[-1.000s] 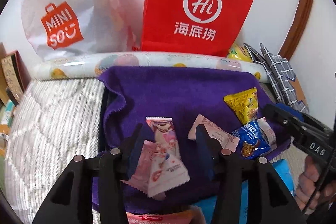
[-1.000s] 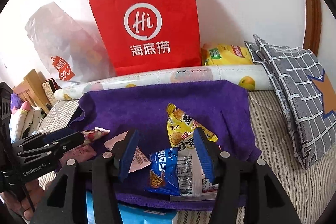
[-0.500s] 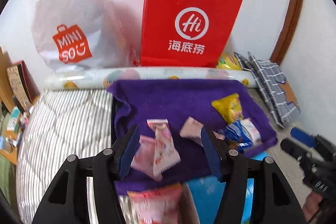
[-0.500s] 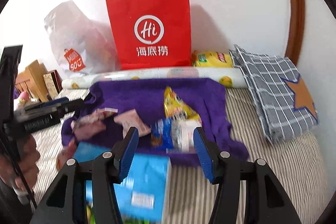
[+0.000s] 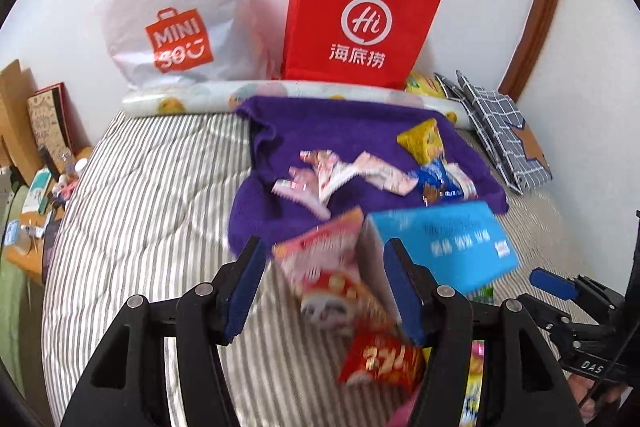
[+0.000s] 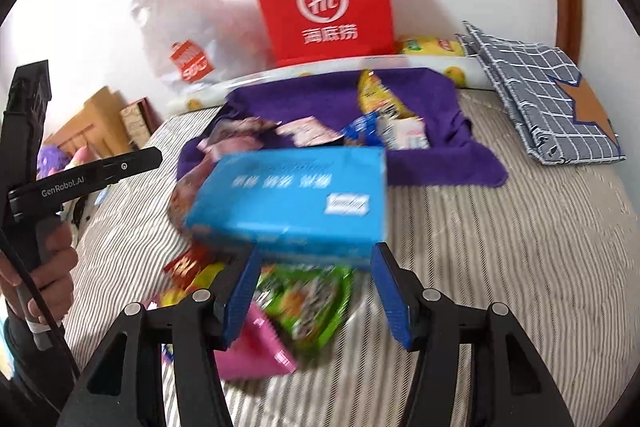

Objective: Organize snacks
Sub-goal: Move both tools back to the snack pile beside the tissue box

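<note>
the striped bed cover (image 5: 132, 211) fills both views, with a purple towel (image 5: 340, 123) spread at its far end against a rolled printed mat (image 5: 188, 99). behind it a red paper bag (image 5: 360, 15) reads "hi" in a white ring over three chinese characters, and a grey plastic bag (image 5: 168, 7) reads "mini so" on an orange tag. a blue box (image 6: 296, 203) lies at the towel's near edge, its white writing too blurred to read. on the towel sit small snacks: pink packets (image 5: 316, 175), a yellow packet (image 5: 422, 143) and a blue packet (image 5: 436, 179).

the left gripper (image 5: 324, 291) has its jaws spread, the gap having just widened; a red and pink snack bag (image 5: 332, 279) lies below and between them, untouched. the right gripper (image 6: 316, 295) has jaws apart too, lately opening a little, over a green snack bag (image 6: 308, 303), the box just beyond the tips.

only the right view shows the green bag, a pink packet (image 6: 256, 351), "genrobot.ai" on the other tool and the hand (image 6: 48, 267) holding it. only the left view shows "das".
</note>
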